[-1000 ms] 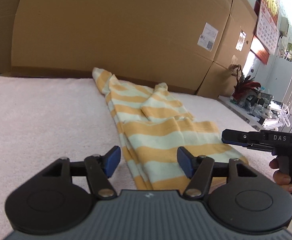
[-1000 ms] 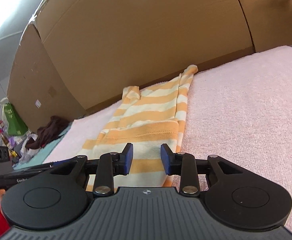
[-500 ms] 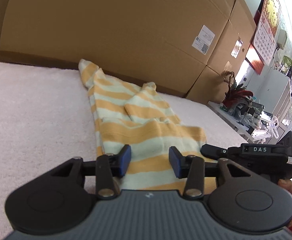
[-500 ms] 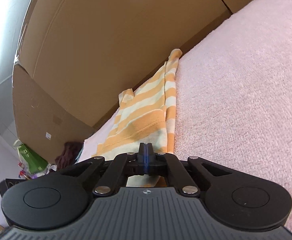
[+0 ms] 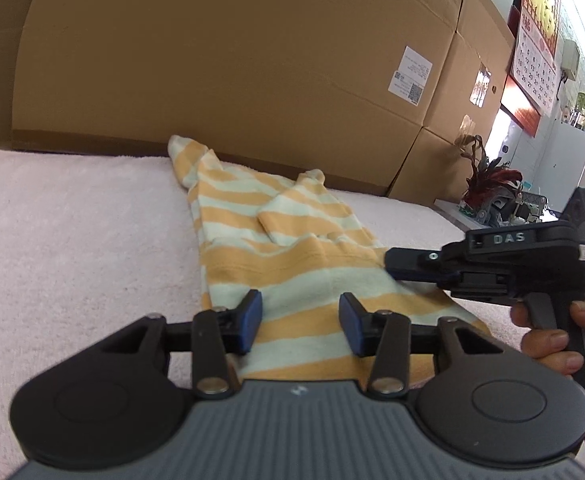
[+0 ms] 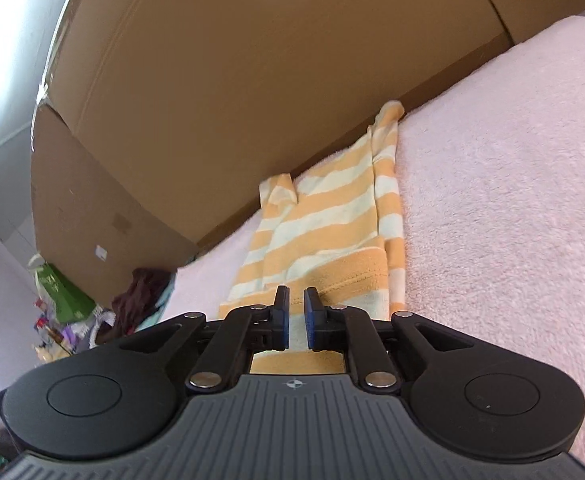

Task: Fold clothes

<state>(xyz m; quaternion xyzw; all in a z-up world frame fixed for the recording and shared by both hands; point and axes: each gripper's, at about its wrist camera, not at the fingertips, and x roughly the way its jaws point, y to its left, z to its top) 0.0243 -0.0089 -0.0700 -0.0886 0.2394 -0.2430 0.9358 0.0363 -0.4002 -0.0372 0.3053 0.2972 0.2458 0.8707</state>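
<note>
1. Lying lengthwise on the pink towel surface [image 5: 72, 240], the orange-and-pale striped garment [image 5: 292, 248] is folded into a long narrow strip, its far tip touching the cardboard boxes [image 5: 232, 60].
2. Its left edge runs straight; the near hem lies under both grippers.
3. Left gripper [image 5: 300, 320]: jaws spread over the near end, pads not pressing the cloth.
4. Right gripper [image 6: 296, 318]: jaws have just been parting slightly, a narrow gap showing, nothing pinched; a hand [image 5: 552, 336] holds its handle.
5. Bare towel stretches wide on either side of the garment.
</note>
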